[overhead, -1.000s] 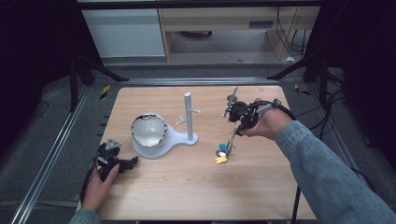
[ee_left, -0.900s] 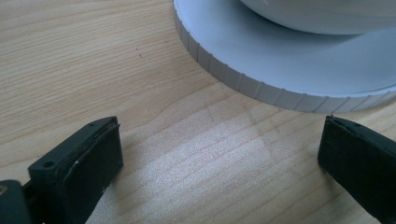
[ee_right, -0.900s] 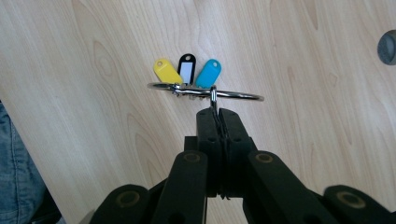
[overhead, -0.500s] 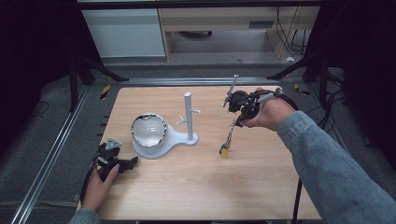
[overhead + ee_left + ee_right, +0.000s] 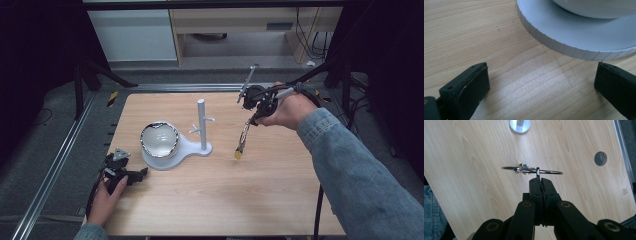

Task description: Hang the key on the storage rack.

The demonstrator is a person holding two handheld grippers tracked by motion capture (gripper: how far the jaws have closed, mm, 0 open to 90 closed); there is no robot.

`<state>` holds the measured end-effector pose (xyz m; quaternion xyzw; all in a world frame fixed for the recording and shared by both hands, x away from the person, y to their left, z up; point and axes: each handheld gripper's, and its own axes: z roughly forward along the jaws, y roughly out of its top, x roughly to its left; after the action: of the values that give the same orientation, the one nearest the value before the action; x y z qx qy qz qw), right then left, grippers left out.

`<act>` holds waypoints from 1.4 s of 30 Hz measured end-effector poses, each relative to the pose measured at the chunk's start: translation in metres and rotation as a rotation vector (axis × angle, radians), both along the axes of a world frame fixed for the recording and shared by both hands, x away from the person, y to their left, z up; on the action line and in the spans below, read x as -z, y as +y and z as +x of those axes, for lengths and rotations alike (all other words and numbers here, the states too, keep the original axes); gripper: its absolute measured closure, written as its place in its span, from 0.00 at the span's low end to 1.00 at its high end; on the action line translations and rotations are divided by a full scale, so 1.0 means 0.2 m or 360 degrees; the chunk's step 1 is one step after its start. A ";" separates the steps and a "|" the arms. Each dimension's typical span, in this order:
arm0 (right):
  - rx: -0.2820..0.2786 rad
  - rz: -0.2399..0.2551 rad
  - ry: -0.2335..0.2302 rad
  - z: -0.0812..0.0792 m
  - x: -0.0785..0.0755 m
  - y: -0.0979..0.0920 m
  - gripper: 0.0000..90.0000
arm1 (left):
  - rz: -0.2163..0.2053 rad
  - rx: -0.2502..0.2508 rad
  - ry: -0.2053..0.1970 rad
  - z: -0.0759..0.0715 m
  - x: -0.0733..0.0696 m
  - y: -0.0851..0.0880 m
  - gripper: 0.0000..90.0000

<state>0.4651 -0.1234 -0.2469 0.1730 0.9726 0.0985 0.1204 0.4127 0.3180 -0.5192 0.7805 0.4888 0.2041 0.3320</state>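
The pale wood-grain surface (image 5: 280, 200) carries a white stand (image 5: 202, 125): smooth upright post with short pegs, round ribbed-edge base holding a shiny bowl (image 5: 159, 139). The right tool (image 5: 252, 119), nearer the post, is clamped on a thin metal bracelet (image 5: 531, 170) with small coloured charms, hanging lengthwise above the surface just right of the pegs. The left tool (image 5: 541, 85) rests wide apart and empty beside the base

Light wooden bench (image 5: 280, 200) with one white stand on it.

The white stand (image 5: 176, 149) sits on the bench left of its middle. On the stand's round base rests a shiny bowl (image 5: 159, 139); right of the bowl rises the stand's upright post (image 5: 202, 125). Left of the stand, near the bench edge, the left tongs (image 5: 141, 172) rest on the wood, jaws wide apart.
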 end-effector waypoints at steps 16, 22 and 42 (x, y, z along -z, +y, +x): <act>-0.0019 -0.0021 -0.0001 0.04 -0.02 0.06 0.99 | 0.0000 0.0000 0.0000 0.00 0.00 0.00 0.00; -0.0030 -0.0014 -0.0005 0.05 -0.05 0.09 0.99 | 0.0000 0.0000 0.0000 0.00 0.00 0.00 0.00; -0.0035 0.0011 -0.0024 0.10 -0.13 0.17 0.99 | 0.0000 0.0000 0.0000 0.00 0.00 0.00 0.00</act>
<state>0.4845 -0.0887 -0.2213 0.1619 0.9732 0.1044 0.1259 0.4127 0.3180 -0.5192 0.7805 0.4888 0.2041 0.3320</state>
